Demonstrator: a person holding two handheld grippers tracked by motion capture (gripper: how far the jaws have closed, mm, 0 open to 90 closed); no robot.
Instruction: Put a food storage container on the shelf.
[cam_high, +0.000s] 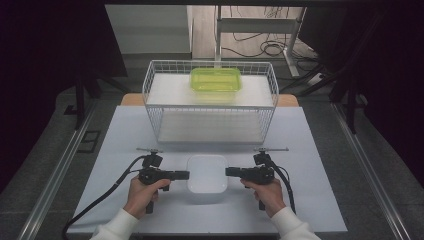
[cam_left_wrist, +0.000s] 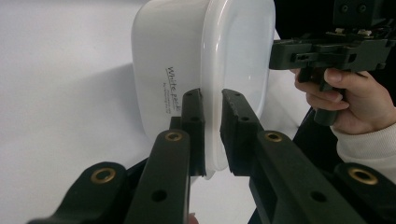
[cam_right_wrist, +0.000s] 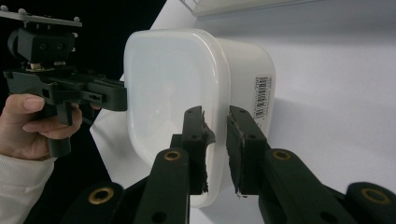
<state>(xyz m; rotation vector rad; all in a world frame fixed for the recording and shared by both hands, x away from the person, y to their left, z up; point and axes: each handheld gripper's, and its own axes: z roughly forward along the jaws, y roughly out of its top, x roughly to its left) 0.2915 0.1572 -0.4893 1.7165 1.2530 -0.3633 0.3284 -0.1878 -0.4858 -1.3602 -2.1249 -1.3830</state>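
A white plastic container (cam_high: 207, 172) with a translucent lid lies on the white table top, between my two grippers. My left gripper (cam_high: 187, 175) comes in from its left side and my right gripper (cam_high: 227, 171) from its right. In the left gripper view the container (cam_left_wrist: 177, 56) has its lid rim between the black jaws of the left gripper (cam_left_wrist: 212, 93), with the pads against it. The right gripper view shows the same on the container (cam_right_wrist: 168, 79): the right gripper (cam_right_wrist: 215, 112) is clamped on the lid's rim. A hand holds each gripper.
A white wire basket (cam_high: 150, 75) stands behind the container at the far side of the table. A green lidded box (cam_high: 215, 79) rests on the basket's upper shelf. The white table top (cam_high: 125, 140) extends to both sides, with dark floor around it.
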